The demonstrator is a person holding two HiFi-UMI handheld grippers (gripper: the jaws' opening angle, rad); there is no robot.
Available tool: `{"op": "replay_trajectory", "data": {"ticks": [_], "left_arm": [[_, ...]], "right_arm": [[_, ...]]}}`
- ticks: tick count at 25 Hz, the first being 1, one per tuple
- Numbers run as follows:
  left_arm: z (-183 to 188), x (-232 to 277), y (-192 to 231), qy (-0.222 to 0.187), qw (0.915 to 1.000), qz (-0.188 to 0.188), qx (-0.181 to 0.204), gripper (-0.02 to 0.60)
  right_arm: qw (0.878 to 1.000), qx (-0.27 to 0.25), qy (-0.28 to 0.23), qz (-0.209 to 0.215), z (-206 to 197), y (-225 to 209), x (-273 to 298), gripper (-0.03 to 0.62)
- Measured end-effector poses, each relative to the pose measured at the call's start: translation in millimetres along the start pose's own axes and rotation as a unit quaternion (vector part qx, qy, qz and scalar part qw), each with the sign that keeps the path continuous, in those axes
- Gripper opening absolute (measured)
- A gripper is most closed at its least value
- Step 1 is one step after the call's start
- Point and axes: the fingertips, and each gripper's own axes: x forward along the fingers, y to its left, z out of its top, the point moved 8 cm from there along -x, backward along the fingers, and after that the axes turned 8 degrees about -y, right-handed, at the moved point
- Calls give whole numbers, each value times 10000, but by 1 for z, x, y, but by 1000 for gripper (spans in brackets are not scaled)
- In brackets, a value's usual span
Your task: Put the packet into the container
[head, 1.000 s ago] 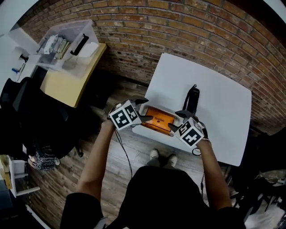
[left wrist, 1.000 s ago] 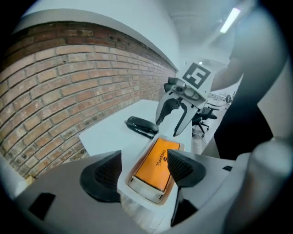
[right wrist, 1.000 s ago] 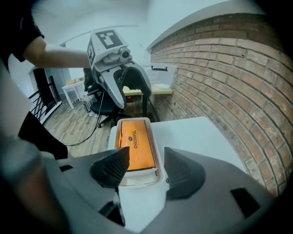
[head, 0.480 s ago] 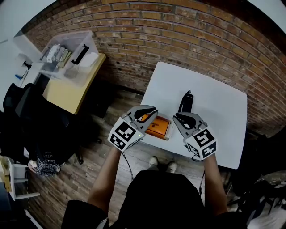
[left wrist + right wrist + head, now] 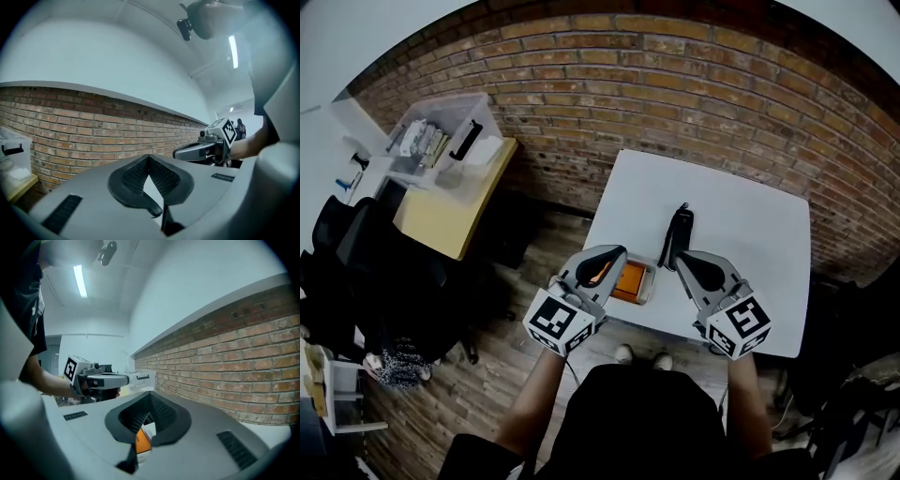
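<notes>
Both level, side by side: grey left gripper (image 5: pixel 611 253), grey right gripper (image 5: pixel 686 260), jaws just closed empty, flanking flat orange packet (image 5: pixel 630 279) in clear plastic container (image 5: pixel 649 285).

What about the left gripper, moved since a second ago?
Yes. The left gripper has lifted off the left end of the container and drawn back toward the near edge of the white table; its tongs have just closed, empty.

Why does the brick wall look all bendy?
Head view: the wide lens bows the wall into an arc. Left gripper view: its top edge curves too, and the ceiling light glares. Right gripper view: corners go dark.
</notes>
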Motion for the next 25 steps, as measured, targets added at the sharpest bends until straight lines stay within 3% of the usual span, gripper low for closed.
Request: {"op": "replay_trajectory", "data": {"ticks": [6,9,13,25], "left_arm": [[5,-3,-14,-405,9985,249,-261,7],[5,-4,-16,-415,9988,218,-127,7],[6,-3,-17,-501,9977,253,-379,8],[1,4,-24,-391,9986,116,-345,7]], "right_arm": [[9992,192,-274,-222,4,3,-17,5],[9986,279,-366,-254,5,5,-19,5],[9980,330,-468,-260,8,5,-22,5],[9967,469,-628,-222,8,5,-23,5]]}}
